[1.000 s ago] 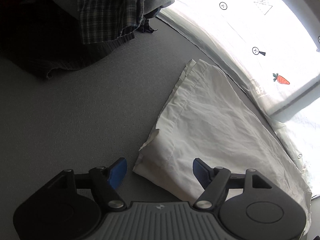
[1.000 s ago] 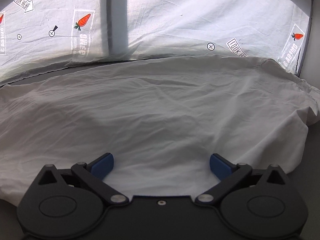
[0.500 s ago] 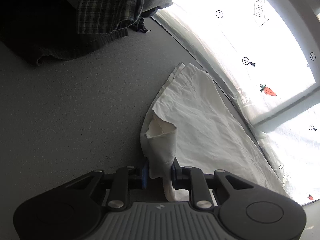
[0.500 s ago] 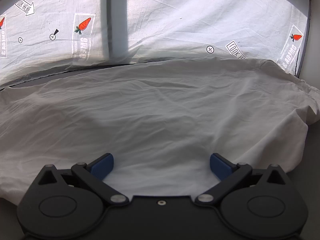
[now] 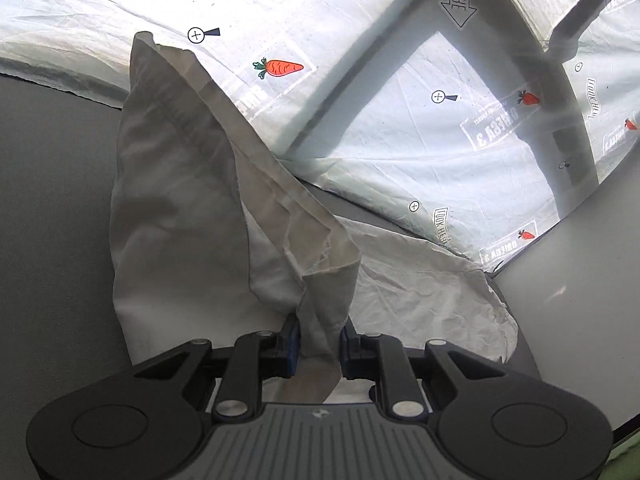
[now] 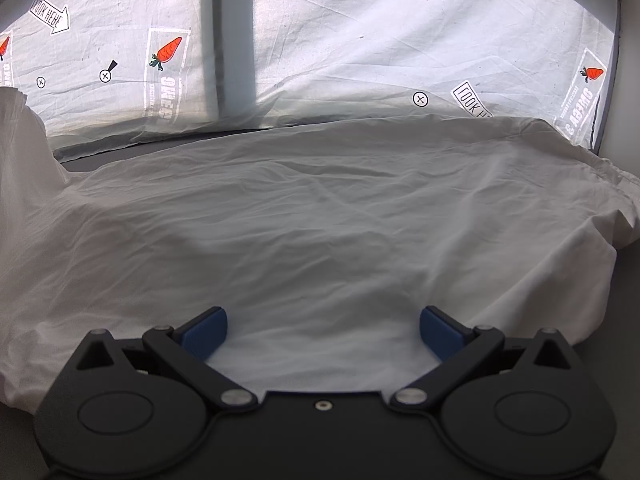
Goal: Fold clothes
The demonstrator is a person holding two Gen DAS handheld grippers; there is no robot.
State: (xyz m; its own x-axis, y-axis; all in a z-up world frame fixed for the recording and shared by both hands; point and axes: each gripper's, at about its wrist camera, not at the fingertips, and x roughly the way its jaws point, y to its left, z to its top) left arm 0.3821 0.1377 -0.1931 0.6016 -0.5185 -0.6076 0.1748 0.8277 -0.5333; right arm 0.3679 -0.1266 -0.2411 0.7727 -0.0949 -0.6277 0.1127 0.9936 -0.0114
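One white cloth (image 5: 180,216) and two grippers are being shown, one gripper per view. In the left wrist view, the left gripper (image 5: 319,342) is being held nearly closed on a bunched fold of the cloth: the fabric is being pinched between the two blue pads (image 5: 293,340), and a strip of it is hanging down past the jaws toward the gripper body. From the pinch, the cloth is being drawn up into a tall peak rising ahead and to the left of the gripper, while the rest is lying spread on the grey surface (image 5: 48,200) to the right, its far corner reaching toward the wall (image 5: 580,288).

In the right wrist view, the right gripper (image 6: 323,330) is being held wide open, with nothing gripped; its two blue pads (image 6: 204,332) are standing well apart over the cloth (image 6: 320,220). Whether they are touching the fabric cannot be told. The cloth is lying wrinkled and flat directly ahead of and beneath this gripper, filling most of the view, and is being lifted into a fold at the left edge.

Behind the cloth, one translucent printed sheet (image 6: 320,40) is hanging over a bright window; four carrot prints (image 5: 278,67) are being counted on it in the left view and three in the right.
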